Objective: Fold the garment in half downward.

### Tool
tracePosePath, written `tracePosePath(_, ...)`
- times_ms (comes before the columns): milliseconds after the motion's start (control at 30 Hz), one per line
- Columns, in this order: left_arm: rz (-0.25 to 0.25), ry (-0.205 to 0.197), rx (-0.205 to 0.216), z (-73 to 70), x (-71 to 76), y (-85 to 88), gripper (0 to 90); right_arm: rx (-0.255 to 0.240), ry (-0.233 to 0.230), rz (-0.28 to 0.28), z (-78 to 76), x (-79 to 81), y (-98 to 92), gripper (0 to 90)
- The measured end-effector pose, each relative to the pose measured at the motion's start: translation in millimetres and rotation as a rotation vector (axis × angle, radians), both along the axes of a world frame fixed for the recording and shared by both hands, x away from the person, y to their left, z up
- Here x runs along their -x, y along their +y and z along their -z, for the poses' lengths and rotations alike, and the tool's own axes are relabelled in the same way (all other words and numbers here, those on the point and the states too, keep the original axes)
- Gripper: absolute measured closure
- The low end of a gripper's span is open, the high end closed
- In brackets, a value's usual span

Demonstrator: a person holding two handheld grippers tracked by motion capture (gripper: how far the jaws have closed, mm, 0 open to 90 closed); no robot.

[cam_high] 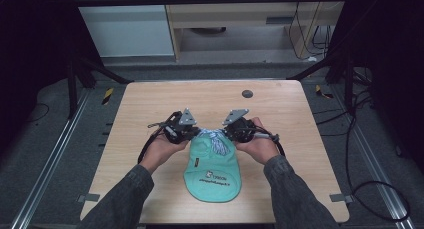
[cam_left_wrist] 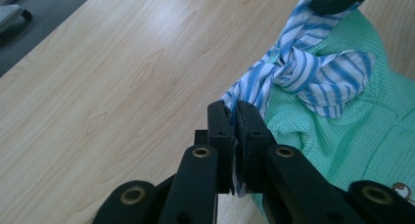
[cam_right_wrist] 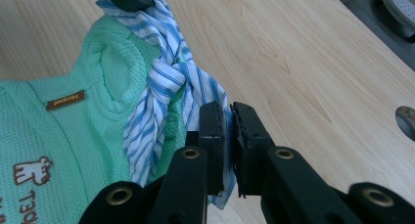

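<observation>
Both claws clamped on the knotted striped scarf, at the top of the green garment mid-worktop.
Left claw and right claw each pinch one scarf end tight. There's brown printed lettering and a small label on the garment, too small to read. A dark round plug sits near the far edge.
</observation>
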State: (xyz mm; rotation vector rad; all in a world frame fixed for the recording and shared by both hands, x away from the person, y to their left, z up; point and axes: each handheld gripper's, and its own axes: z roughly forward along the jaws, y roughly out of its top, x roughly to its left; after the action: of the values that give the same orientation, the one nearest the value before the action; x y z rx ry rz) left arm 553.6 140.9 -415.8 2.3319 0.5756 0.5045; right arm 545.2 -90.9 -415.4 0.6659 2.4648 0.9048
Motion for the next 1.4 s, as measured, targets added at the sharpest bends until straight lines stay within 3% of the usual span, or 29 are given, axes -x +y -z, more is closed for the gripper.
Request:
tracePosePath(467,-0.004,-0.049,-0.034,-8.9,-8.8,0.4,86.2,0.007,-0.037,0.003,-8.2,-9.9,4.5,83.2)
tracePosePath(1100,-0.011,-0.082,-0.02,-25.0,-14.0,2.7,86.1,0.023,-0.083,-0.016,-24.3,-14.3,6.6,83.1)
tracePosePath(1400,-0.031,-0.085,0.01,-34.1,-14.0,2.3,86.0,0.02,-0.099,-0.003,-33.6,-14.3,6.1,83.1)
